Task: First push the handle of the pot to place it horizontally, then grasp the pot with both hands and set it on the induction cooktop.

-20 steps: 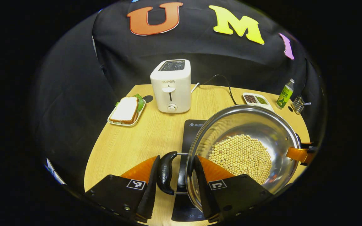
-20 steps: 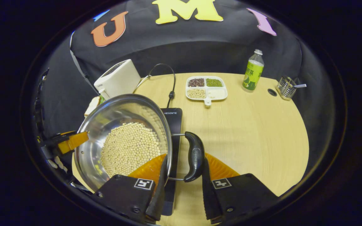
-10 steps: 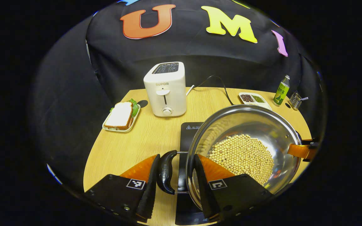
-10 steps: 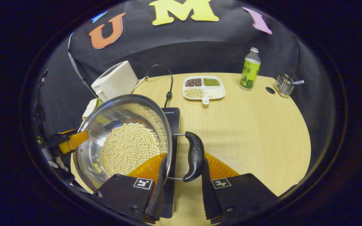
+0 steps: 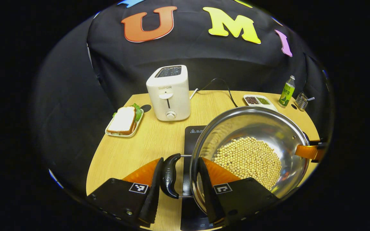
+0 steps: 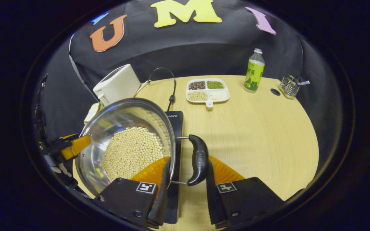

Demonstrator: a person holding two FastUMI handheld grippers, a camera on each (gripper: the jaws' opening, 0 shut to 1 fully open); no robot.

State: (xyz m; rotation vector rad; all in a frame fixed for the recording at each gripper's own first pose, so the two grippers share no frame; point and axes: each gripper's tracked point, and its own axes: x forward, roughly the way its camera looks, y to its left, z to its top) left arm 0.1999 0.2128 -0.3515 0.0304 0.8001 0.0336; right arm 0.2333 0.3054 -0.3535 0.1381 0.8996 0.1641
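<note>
The pot [image 5: 251,154] sits over the induction cooktop [image 5: 193,134], its handle-to-handle axis running across it. Left claw [image 5: 178,186] clamps one black handle [image 5: 169,175] with the rim; right claw [image 6: 185,187] likewise clamps the opposite handle [image 6: 198,160].

Pot [image 6: 124,141] over the cooktop [image 6: 175,128] near the table's [image 6: 262,134] front-left edge, beans [image 6: 132,152] inside. Toaster [image 5: 169,93] behind, sandwich plate [image 5: 124,120] apparently at the left edge. Divided dish [image 6: 207,90], bottle [image 6: 254,71], wire holder [image 6: 289,86] along the back edge.

Booth kitchen: toaster [image 5: 169,93], induction cooktop [image 6: 174,119]
</note>
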